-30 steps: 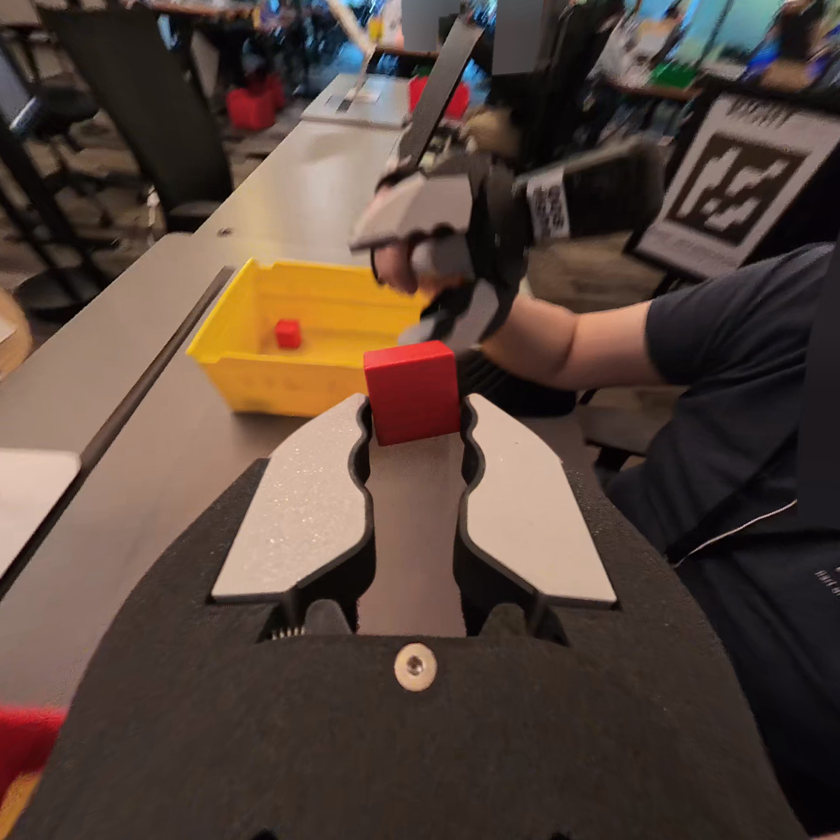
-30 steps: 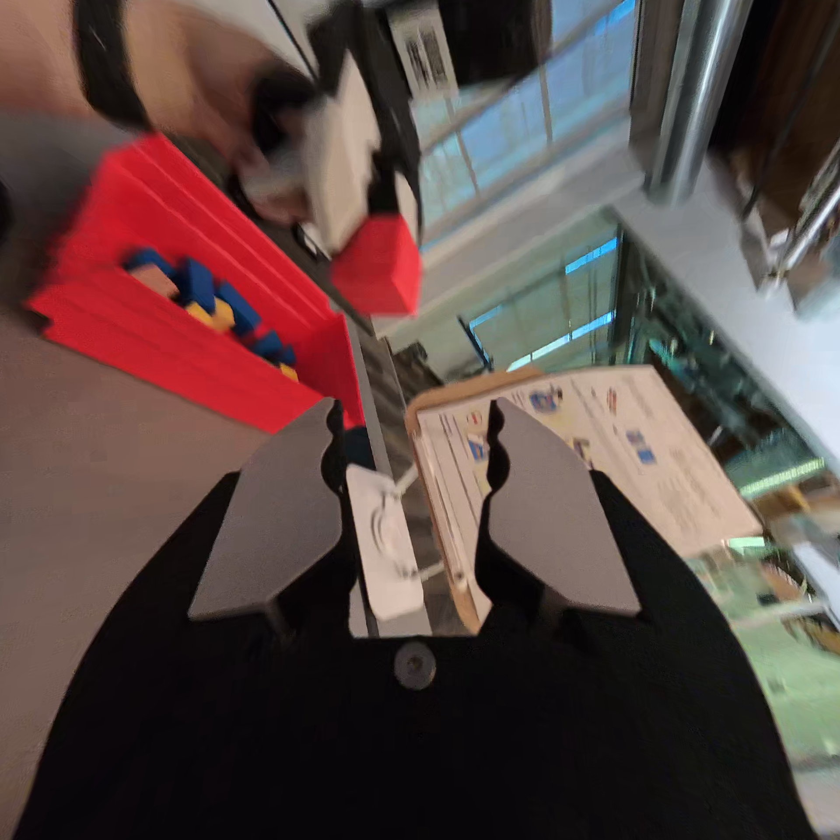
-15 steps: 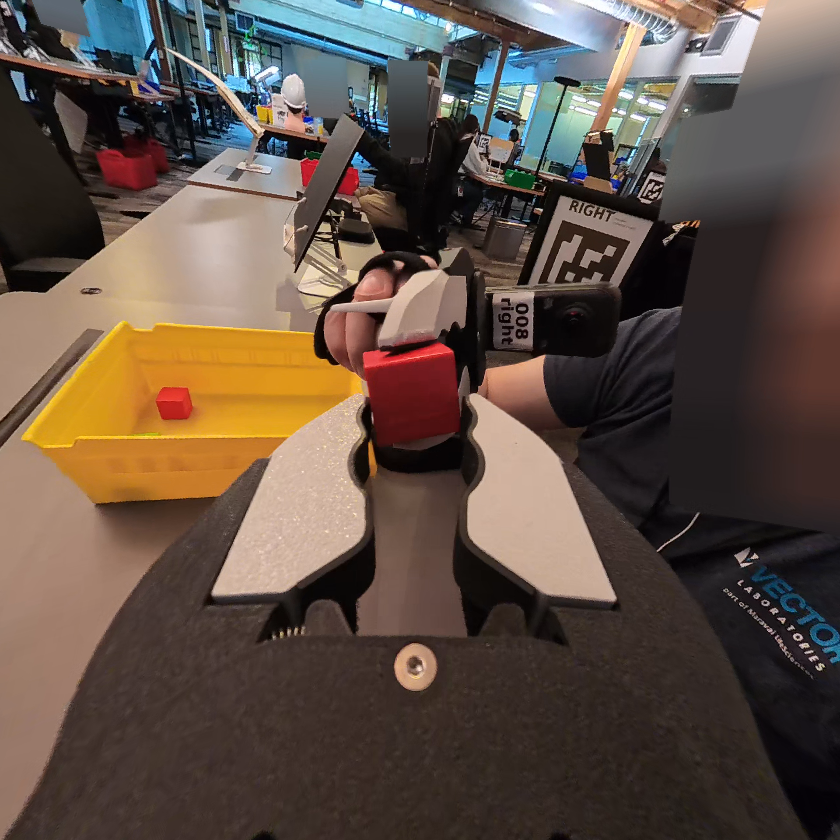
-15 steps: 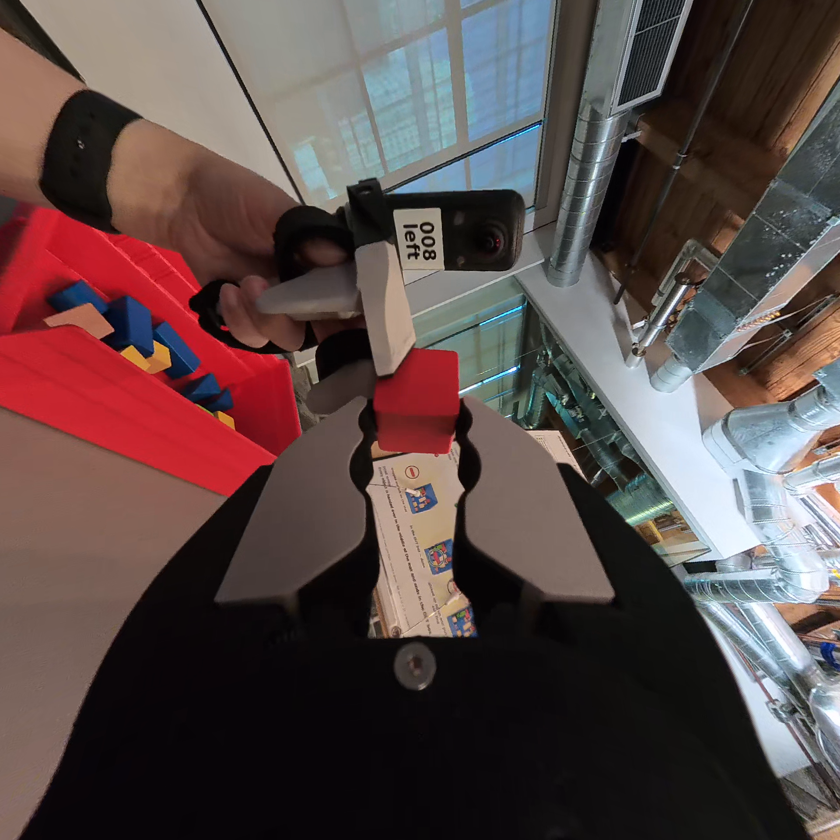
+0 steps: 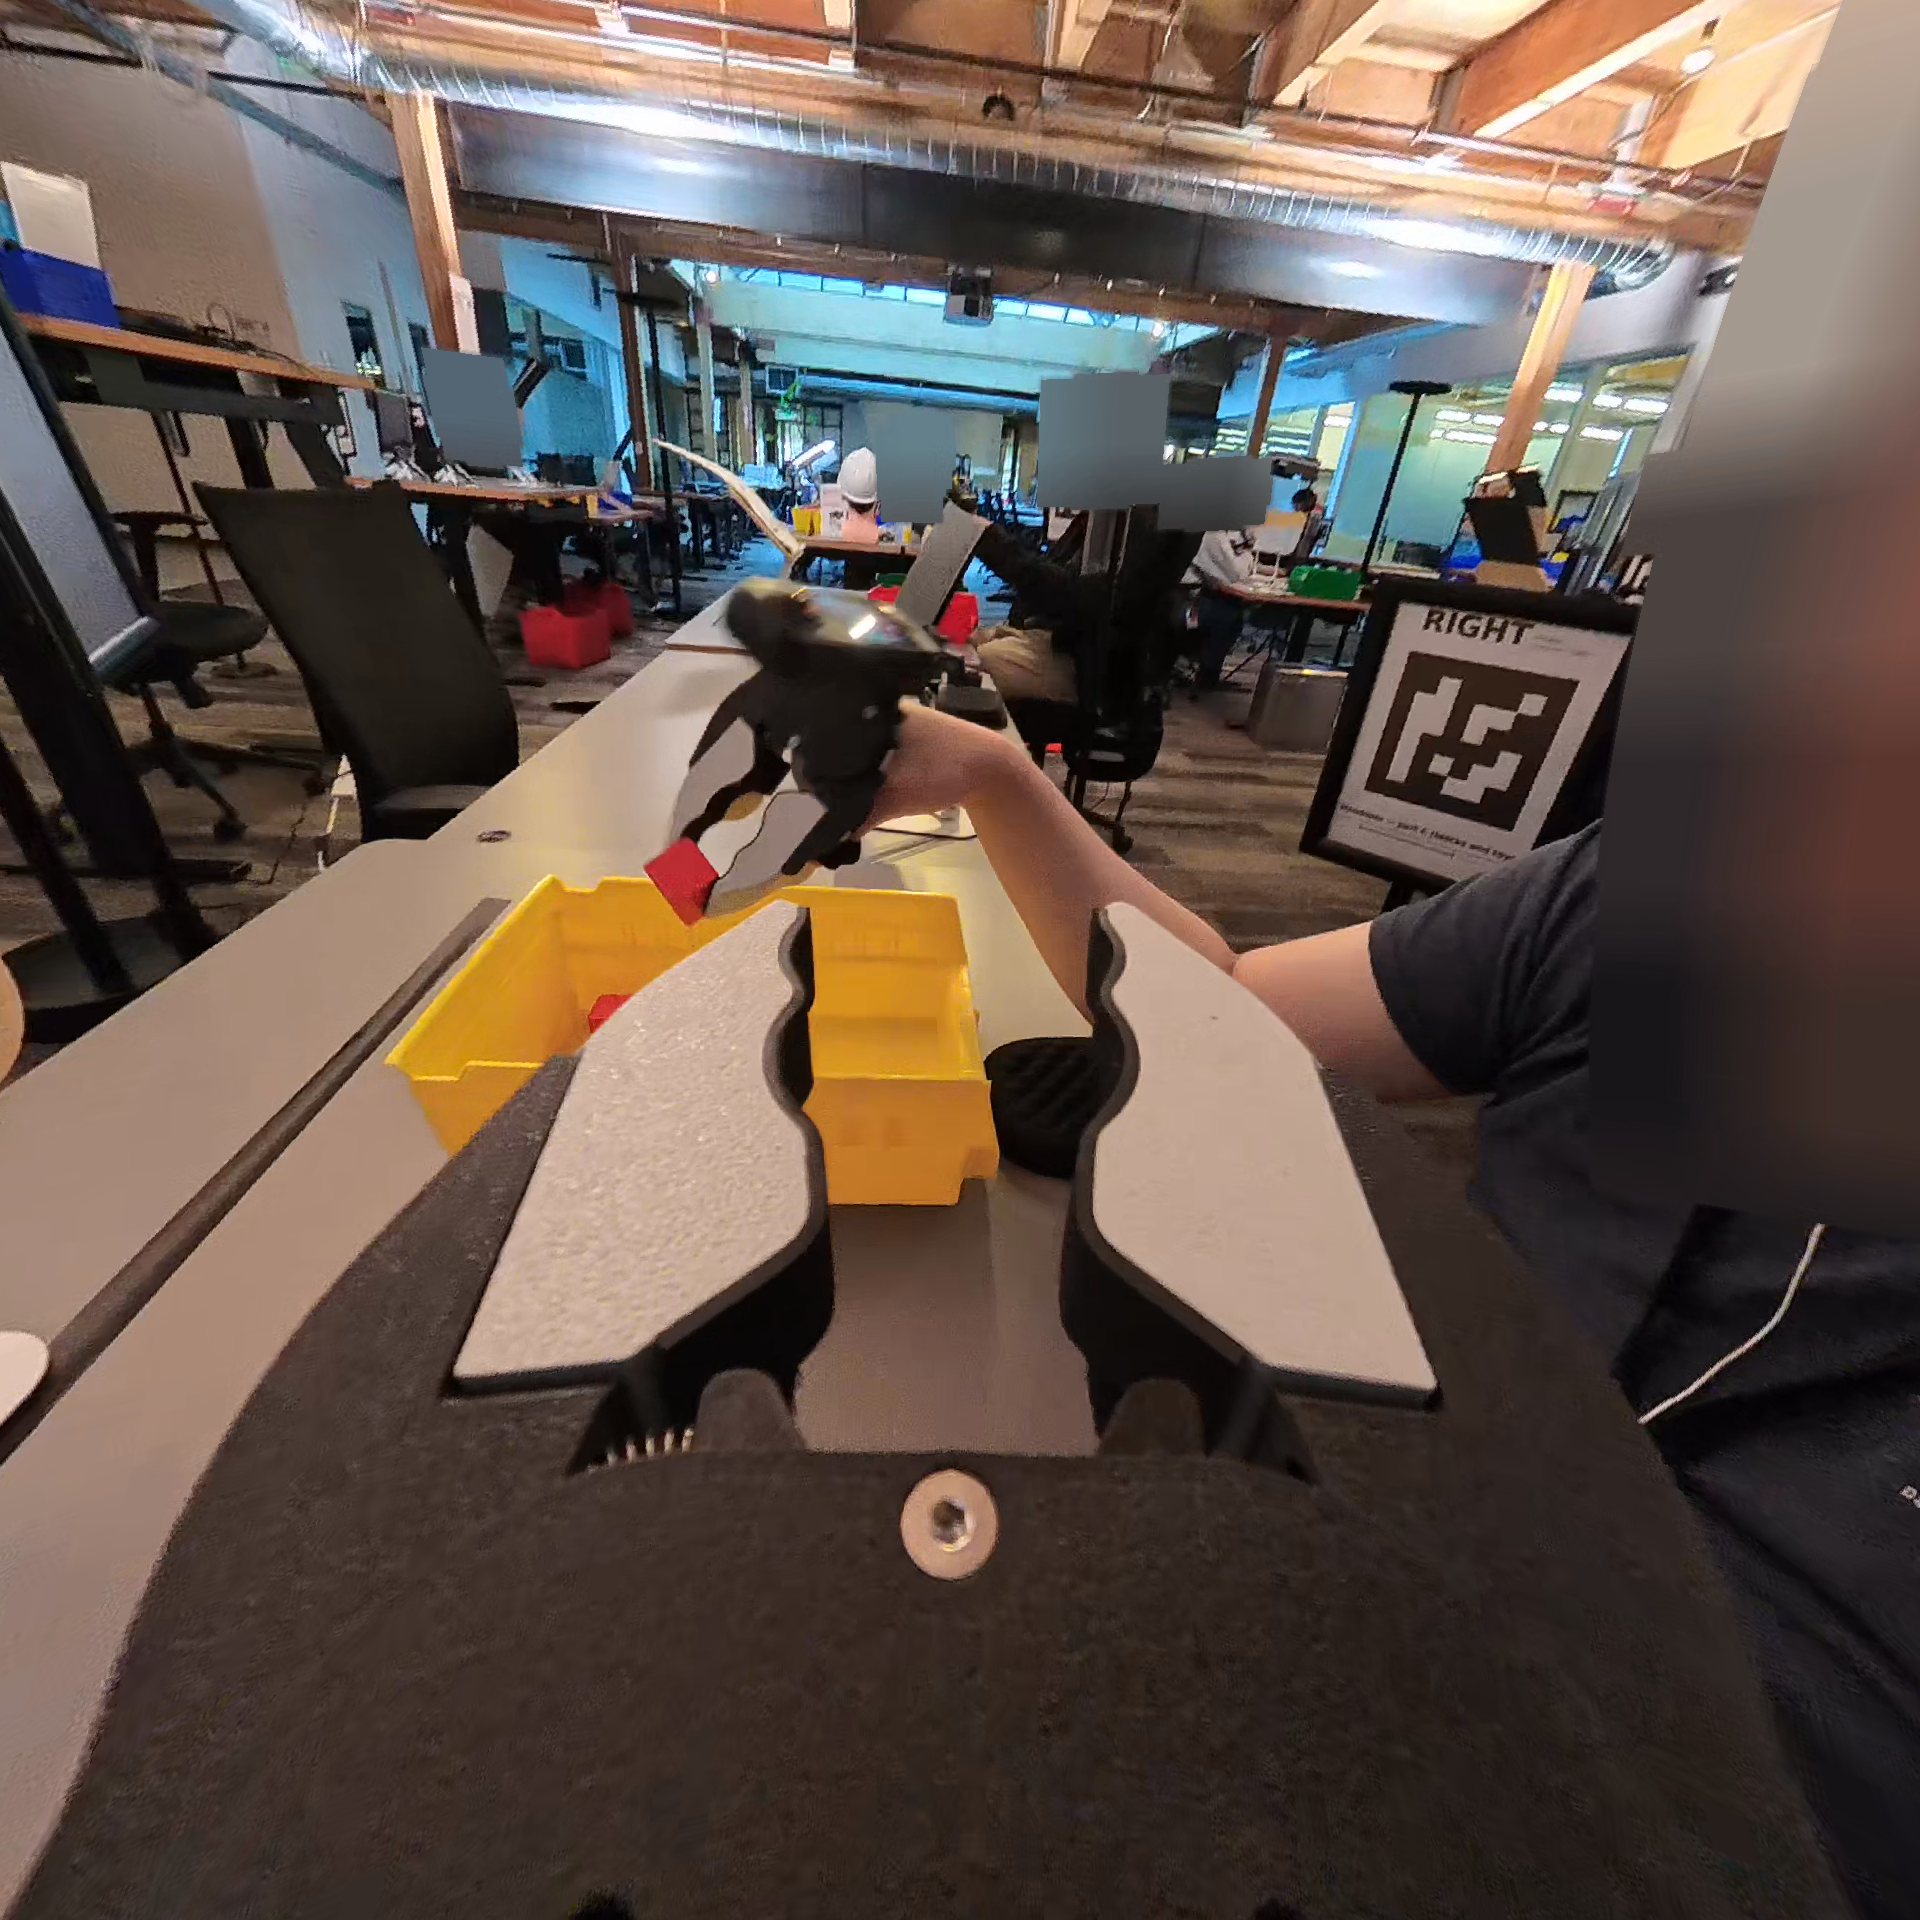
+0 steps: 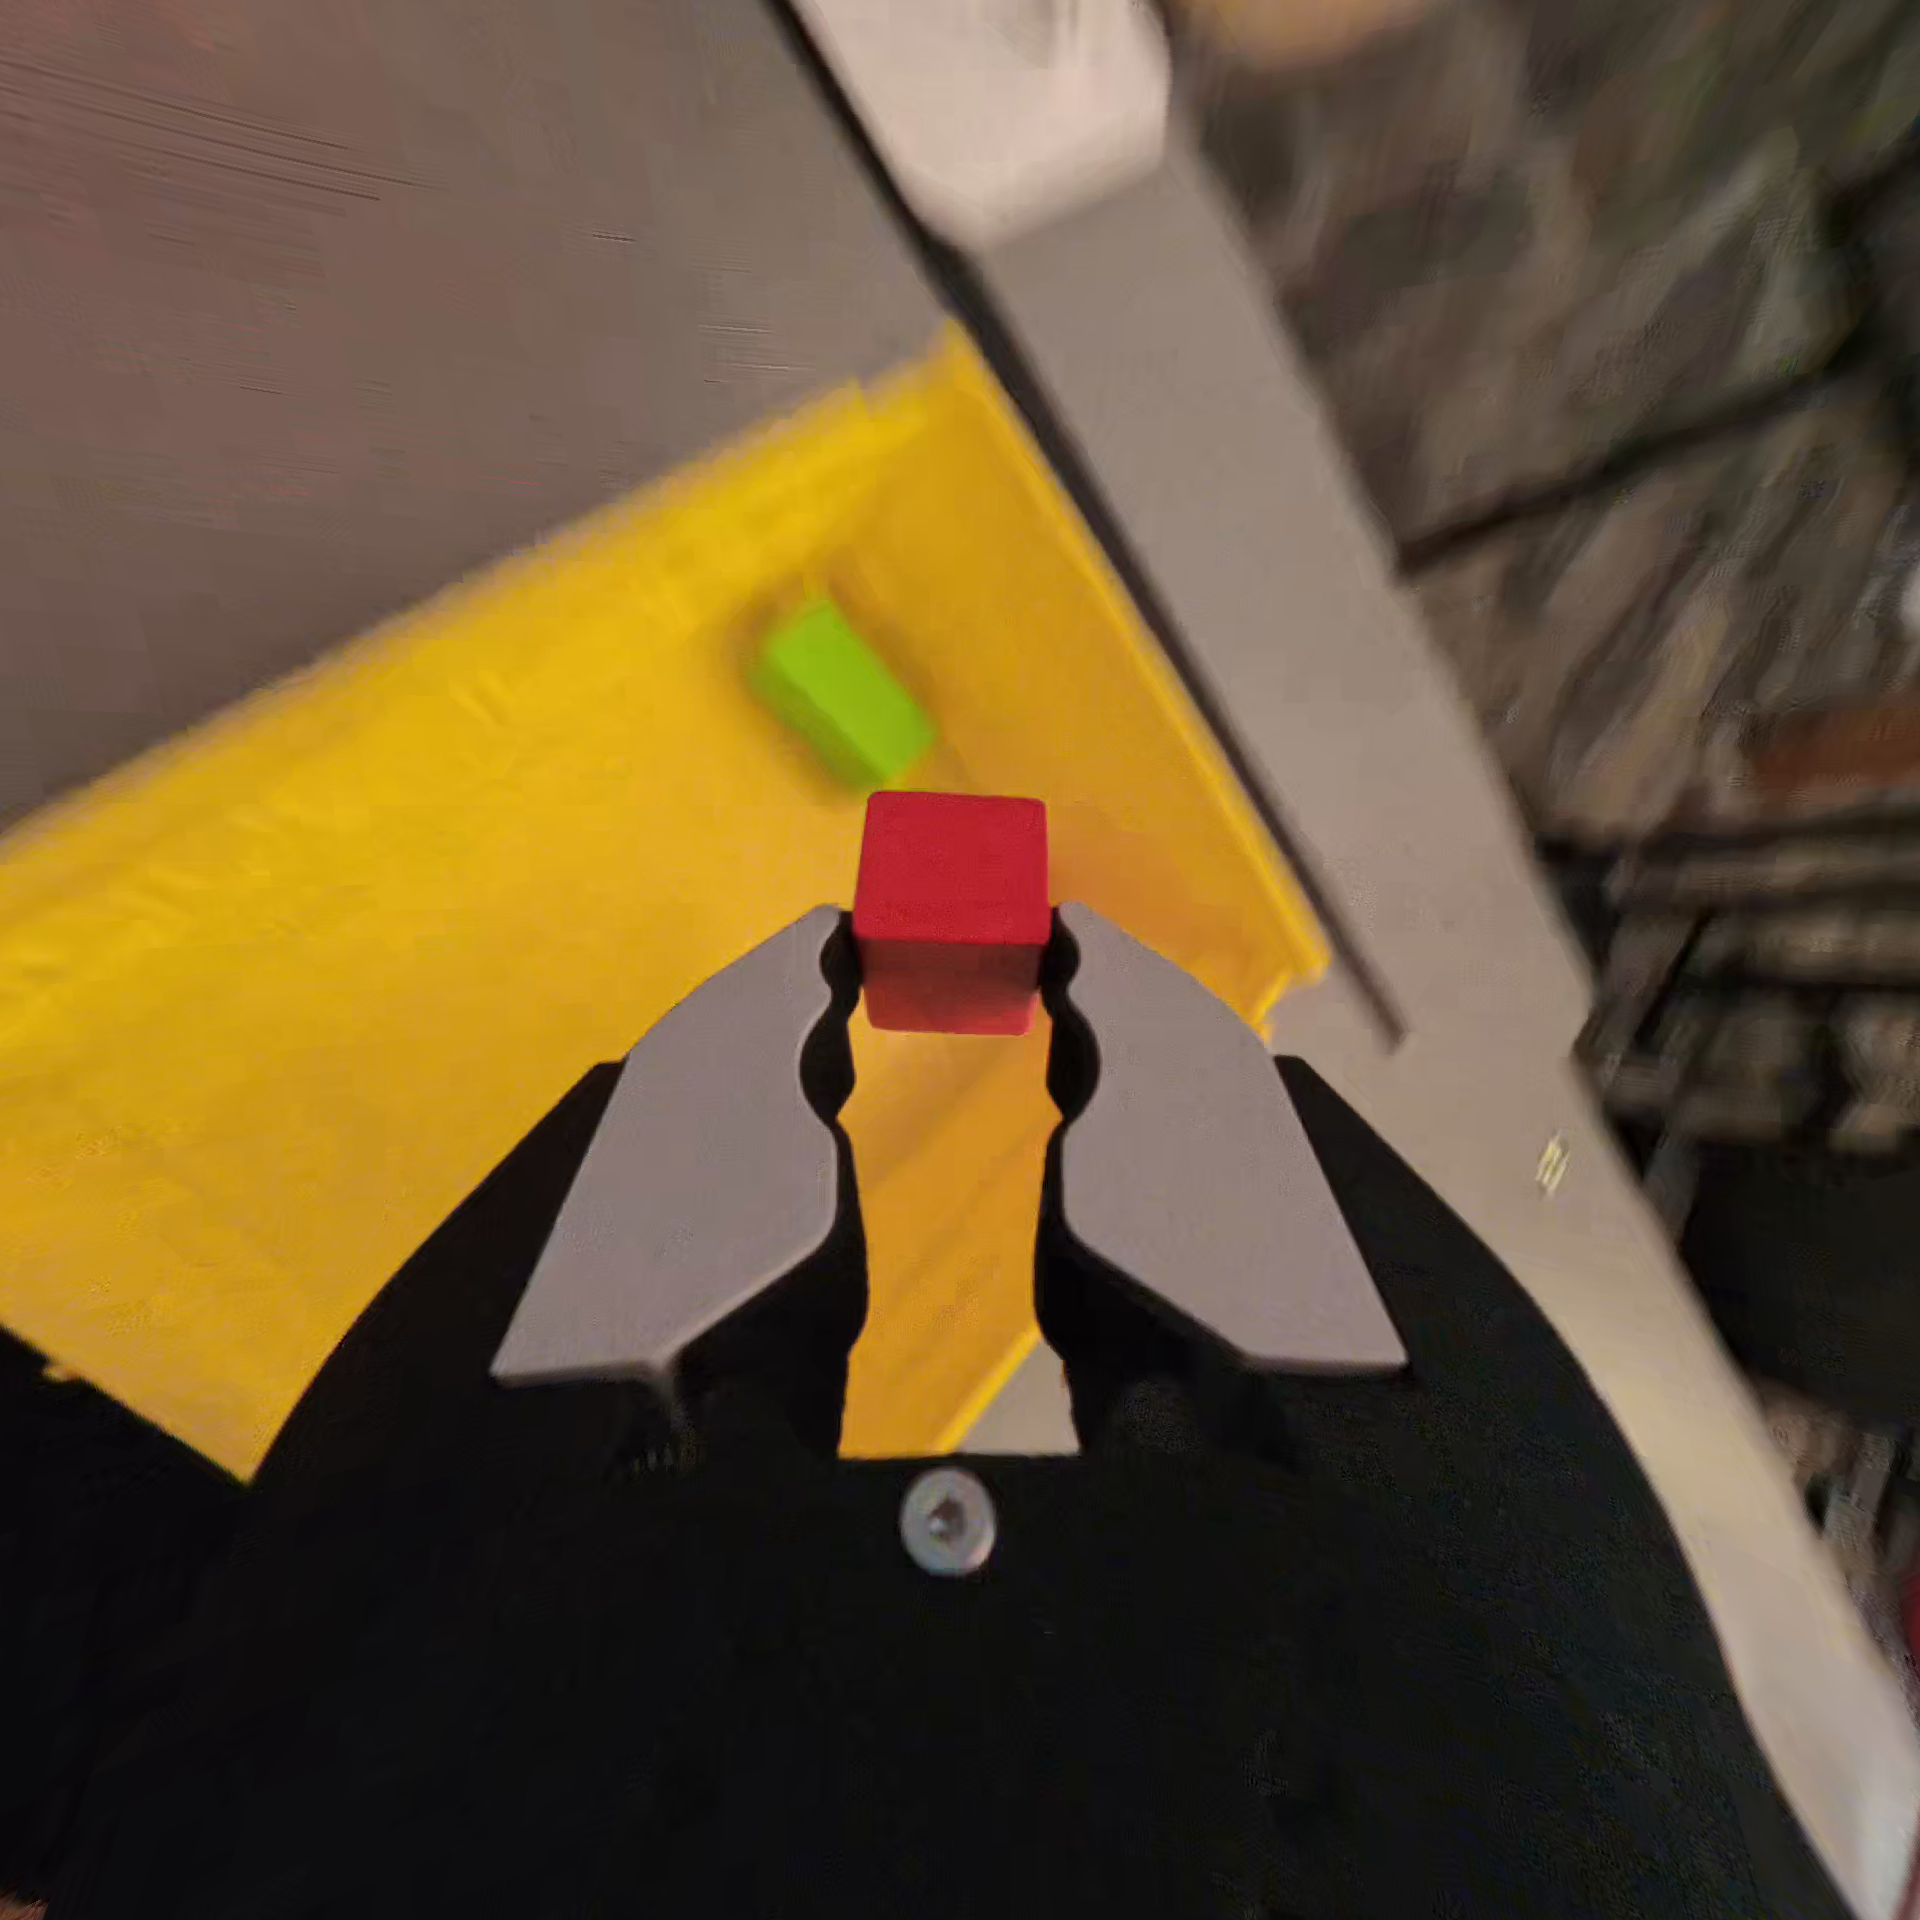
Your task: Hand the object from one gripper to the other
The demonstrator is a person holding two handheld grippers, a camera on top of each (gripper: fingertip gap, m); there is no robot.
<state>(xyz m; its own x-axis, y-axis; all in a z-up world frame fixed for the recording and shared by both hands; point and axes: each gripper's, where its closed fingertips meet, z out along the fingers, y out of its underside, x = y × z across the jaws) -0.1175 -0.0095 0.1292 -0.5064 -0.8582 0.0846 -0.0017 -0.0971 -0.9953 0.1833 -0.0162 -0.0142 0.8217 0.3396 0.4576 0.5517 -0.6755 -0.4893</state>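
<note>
My right gripper [image 6: 951, 914] is shut on a red cube [image 6: 951, 894] and holds it above the yellow bin [image 6: 312, 883]. In the left wrist view the right gripper [image 5: 707, 878] points down at the bin [image 5: 894, 1101] with the red cube [image 5: 681, 878] in its tips. My left gripper [image 5: 951, 935] is open and empty, its jaws wide apart, in front of the bin. A second small red cube [image 5: 606, 1008] lies in the bin, half hidden by my left finger. A green block [image 6: 842, 691] also lies in the bin.
The bin sits on a long grey table [image 5: 260, 1029] with a dark groove along it. A black round object [image 5: 1039, 1101] lies right of the bin. A person's arm [image 5: 1091, 862] and dark shirt are at the right. A black chair [image 5: 364, 665] stands left of the table.
The red cube passed from my left gripper to my right one. My left gripper opened. My right gripper carried the cube away and turned down over the yellow bin.
</note>
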